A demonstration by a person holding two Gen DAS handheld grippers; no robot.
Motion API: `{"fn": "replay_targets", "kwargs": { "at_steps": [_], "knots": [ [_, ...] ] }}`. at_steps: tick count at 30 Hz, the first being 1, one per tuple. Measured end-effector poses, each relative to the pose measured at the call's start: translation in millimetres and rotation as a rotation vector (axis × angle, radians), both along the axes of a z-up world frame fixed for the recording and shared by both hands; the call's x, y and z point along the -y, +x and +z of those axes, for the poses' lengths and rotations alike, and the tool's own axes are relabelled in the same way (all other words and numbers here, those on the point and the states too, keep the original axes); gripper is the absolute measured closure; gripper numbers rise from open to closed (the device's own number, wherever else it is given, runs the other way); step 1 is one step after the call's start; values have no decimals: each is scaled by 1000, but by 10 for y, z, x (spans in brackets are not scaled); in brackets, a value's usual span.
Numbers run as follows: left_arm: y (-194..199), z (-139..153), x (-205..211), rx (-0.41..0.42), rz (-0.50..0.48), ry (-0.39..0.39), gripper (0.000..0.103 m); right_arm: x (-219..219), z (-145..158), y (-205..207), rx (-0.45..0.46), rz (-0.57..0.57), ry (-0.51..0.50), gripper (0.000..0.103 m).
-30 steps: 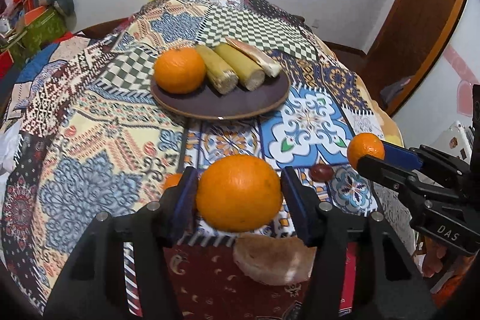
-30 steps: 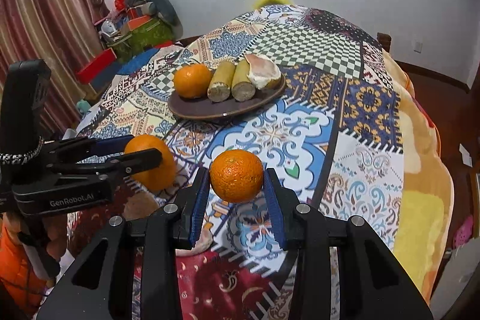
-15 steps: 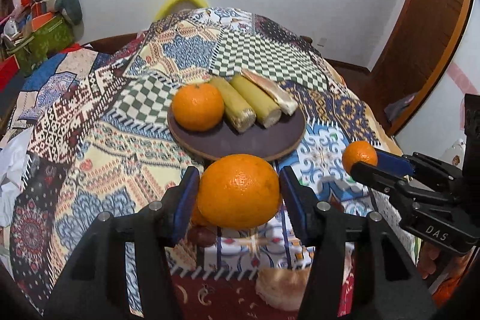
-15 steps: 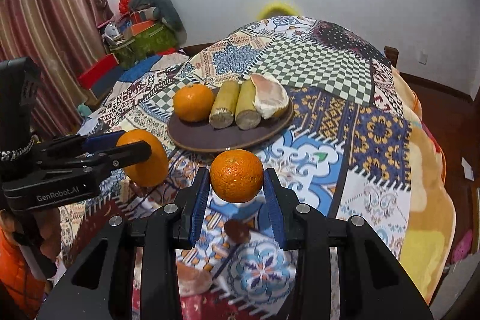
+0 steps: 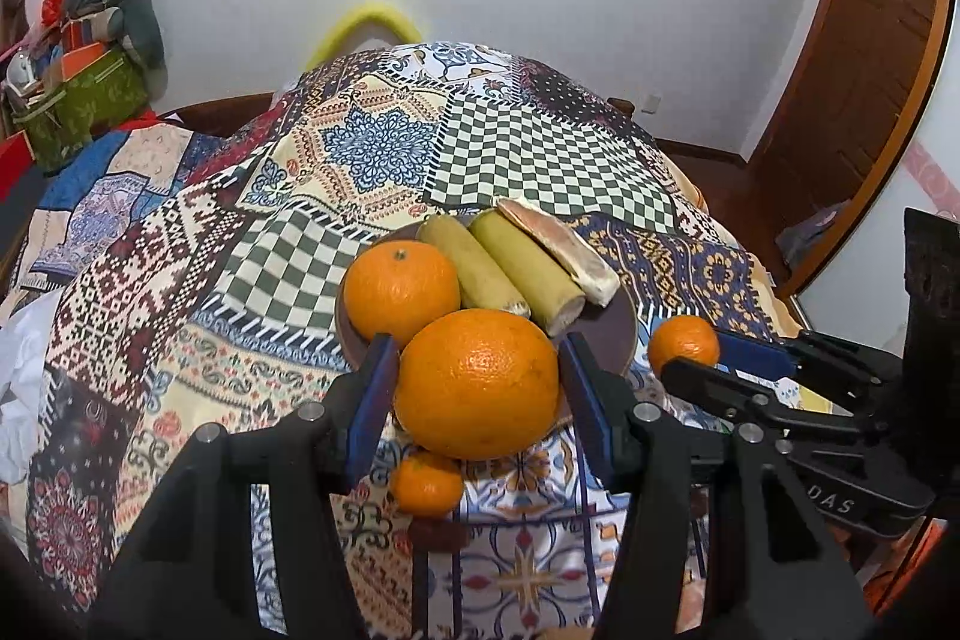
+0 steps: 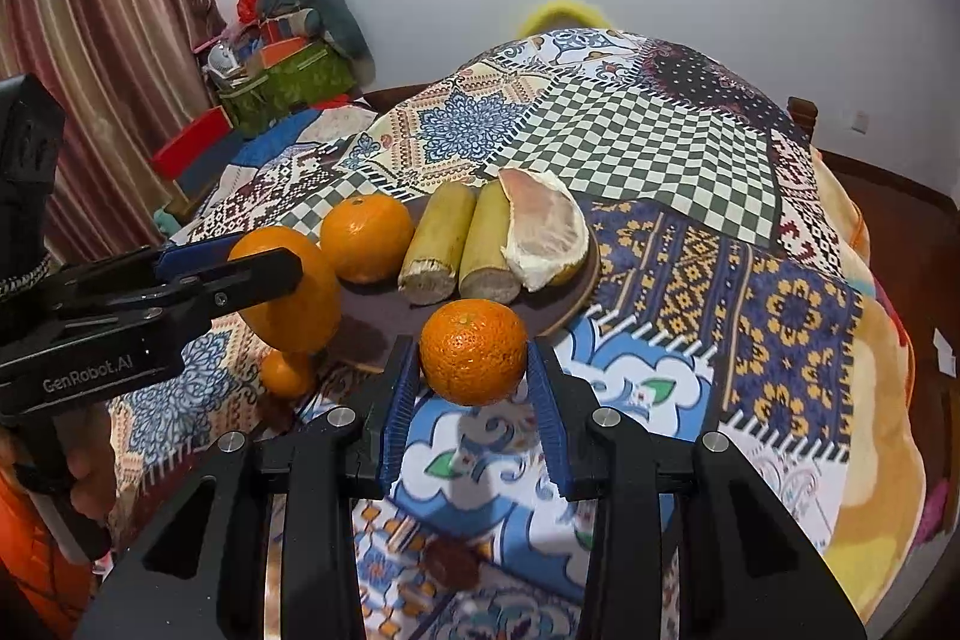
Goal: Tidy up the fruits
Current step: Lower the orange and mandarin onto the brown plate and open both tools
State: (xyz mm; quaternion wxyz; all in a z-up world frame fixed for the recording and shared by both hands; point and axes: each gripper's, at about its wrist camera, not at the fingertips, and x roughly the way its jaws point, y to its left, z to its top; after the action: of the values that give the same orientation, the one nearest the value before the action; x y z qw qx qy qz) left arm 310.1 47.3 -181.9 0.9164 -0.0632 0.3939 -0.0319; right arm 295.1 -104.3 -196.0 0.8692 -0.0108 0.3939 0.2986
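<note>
My left gripper (image 5: 477, 388) is shut on a large orange (image 5: 478, 384), held above the near edge of the dark brown plate (image 5: 618, 325). My right gripper (image 6: 474, 370) is shut on a smaller mandarin (image 6: 473, 351), held just before the plate (image 6: 576, 292). The plate holds another orange (image 5: 401, 293) (image 6: 366, 238), two yellow-green cane pieces (image 5: 522, 268) (image 6: 441, 244) and a pomelo wedge (image 6: 543, 232). A small mandarin (image 5: 426, 483) (image 6: 287, 373) lies on the cloth below the left gripper.
A patchwork cloth (image 5: 372, 148) covers the round table. A dark red date (image 6: 451, 562) lies on the cloth near me. Boxes and bags (image 6: 282, 64) stand at the far left by a curtain. A wooden door (image 5: 864, 58) is at the right.
Both grippers have moved forward toward the plate with their fruits held. The plate now sits much closer, just beyond both held fruits.
</note>
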Motion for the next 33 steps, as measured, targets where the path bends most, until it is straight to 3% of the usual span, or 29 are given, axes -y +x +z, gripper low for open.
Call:
{"fn": "replay_targets", "kwargs": {
  "at_steps": [13, 24, 33],
  "knots": [
    [316, -131, -26, -30, -5, -2, 48, -236, -122, 273, -15, 55, -50, 69],
    [358, -214, -4, -64, -28, 8, 48, -386, -268, 316, -41, 103, -95, 69],
    [256, -4, -28, -2, -5, 27, 48, -315, -227, 289, -54, 88, -89, 69]
  ]
}}
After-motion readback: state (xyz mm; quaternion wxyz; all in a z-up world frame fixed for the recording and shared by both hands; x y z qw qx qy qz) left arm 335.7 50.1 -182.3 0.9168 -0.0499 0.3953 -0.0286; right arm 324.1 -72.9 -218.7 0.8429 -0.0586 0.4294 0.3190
